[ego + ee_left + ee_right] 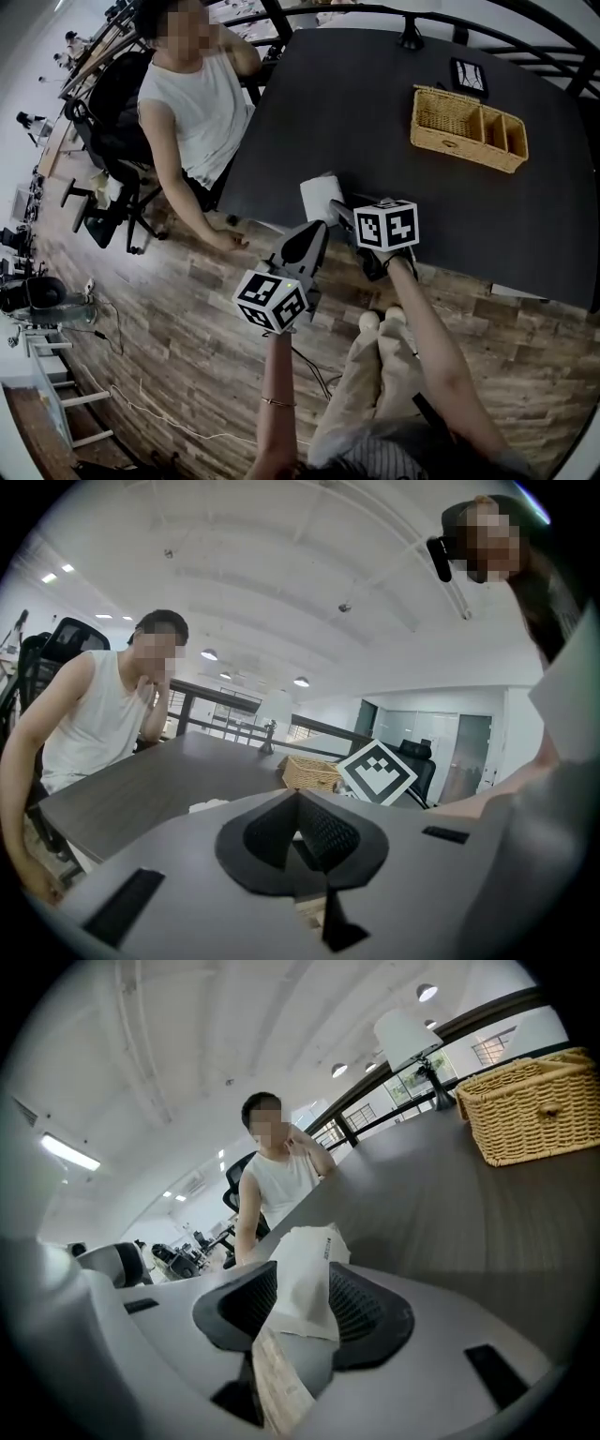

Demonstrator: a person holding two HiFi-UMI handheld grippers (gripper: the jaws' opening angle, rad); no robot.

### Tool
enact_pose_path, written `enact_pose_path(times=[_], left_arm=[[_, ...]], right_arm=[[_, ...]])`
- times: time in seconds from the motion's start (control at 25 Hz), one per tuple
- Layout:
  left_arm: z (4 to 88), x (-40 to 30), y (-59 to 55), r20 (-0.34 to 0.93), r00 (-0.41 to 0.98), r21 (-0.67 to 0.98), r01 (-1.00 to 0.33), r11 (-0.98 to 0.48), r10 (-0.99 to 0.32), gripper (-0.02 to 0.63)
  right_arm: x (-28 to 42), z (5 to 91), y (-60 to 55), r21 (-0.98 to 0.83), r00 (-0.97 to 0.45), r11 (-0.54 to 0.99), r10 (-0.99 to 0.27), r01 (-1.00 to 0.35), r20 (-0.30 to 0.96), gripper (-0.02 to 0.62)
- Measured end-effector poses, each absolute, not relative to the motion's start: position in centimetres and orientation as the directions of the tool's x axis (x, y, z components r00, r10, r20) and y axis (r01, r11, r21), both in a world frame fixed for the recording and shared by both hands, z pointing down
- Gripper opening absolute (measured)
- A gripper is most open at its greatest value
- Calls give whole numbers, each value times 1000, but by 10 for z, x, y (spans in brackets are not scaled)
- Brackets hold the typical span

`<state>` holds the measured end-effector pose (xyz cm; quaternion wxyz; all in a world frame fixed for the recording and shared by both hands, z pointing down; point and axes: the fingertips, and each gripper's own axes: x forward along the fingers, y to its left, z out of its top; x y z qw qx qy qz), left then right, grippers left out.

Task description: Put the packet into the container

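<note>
A white packet (319,194) lies at the near edge of the dark table (394,141). In the right gripper view the packet (302,1265) sits between the pads of my right gripper (298,1288), whose jaws stand wide and do not clamp it. In the head view the right gripper (339,208) reaches in from the packet's right. My left gripper (314,234) hovers just below the table edge, its jaws shut and empty (298,803). The wicker container (467,127) with several compartments stands far across the table (530,1105), also seen from the left gripper (311,772).
A person in a white sleeveless top (192,103) sits at the table's left side on a black office chair (103,131). A small black framed object (469,77) and a lamp base (410,39) stand at the far edge. Wooden floor (169,328) lies below.
</note>
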<state>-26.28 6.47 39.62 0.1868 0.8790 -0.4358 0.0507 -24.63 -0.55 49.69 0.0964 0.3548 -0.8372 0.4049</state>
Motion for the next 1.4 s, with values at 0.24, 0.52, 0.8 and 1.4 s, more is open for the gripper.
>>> enact_pose_path(times=[0.24, 0.52, 0.8, 1.4], left_arm=[[401, -262, 57, 259, 618, 288, -783, -552, -742, 8], [406, -262, 60, 266, 627, 296, -776, -557, -732, 8], [406, -269, 58, 264, 627, 296, -776, -558, -733, 8], [371, -261, 34, 172, 686, 264, -724, -638, -707, 8]], right_arm=[[-251, 515, -8, -612, -715, 380, -467, -694, 520, 155], [-253, 513, -7, -575, -707, 413, -450, -706, 545, 110], [-249, 508, -8, -570, -724, 446, -454, -690, 520, 87], [-200, 451, -10, -472, -739, 571, -472, -671, 480, 84]])
